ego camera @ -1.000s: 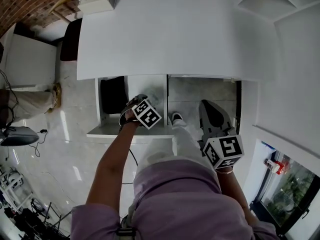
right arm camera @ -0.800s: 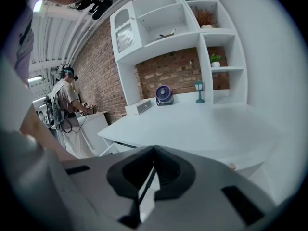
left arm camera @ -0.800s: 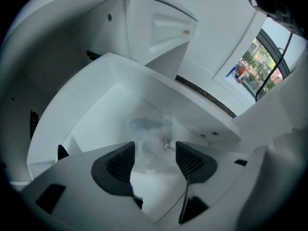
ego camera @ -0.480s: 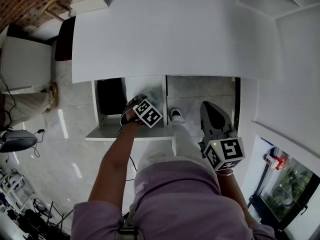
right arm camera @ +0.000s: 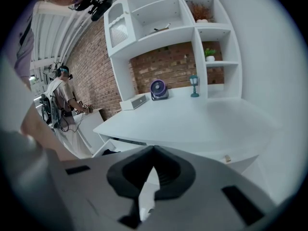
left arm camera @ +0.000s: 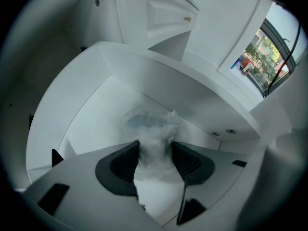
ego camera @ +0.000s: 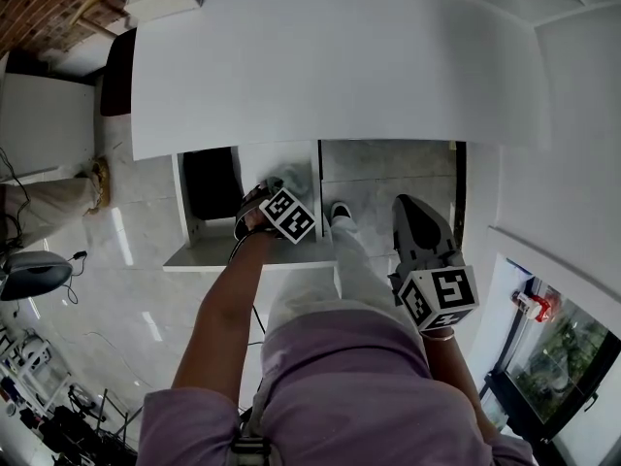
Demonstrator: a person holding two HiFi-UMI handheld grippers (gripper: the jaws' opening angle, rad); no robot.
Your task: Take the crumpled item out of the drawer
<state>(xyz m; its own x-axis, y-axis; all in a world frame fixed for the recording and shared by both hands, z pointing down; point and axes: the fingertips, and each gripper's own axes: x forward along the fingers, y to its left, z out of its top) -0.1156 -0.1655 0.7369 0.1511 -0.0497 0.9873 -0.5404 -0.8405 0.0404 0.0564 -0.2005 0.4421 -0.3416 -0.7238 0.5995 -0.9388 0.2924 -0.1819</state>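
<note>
White desk (ego camera: 330,56) over a marble floor, its drawer (ego camera: 199,252) standing open at my 11 o'clock. Inside it the crumpled item (left arm camera: 150,129), seemingly a light, soft, clear film wad, is sitting at 12 o'clock of my left gripper (left arm camera: 155,149), whose jaws are pinching its near bunched end. My right gripper (right arm camera: 153,163) is hanging shut and empty at 4 o'clock. Earlier the left jaws were standing wider, the wad loose between them.

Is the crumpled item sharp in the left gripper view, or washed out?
Left gripper view: crumpled item soft, pale, low contrast against the white drawer; fisheye bends edges, corners black. Head view: evenly lit, item tiny by the left gripper.
</note>
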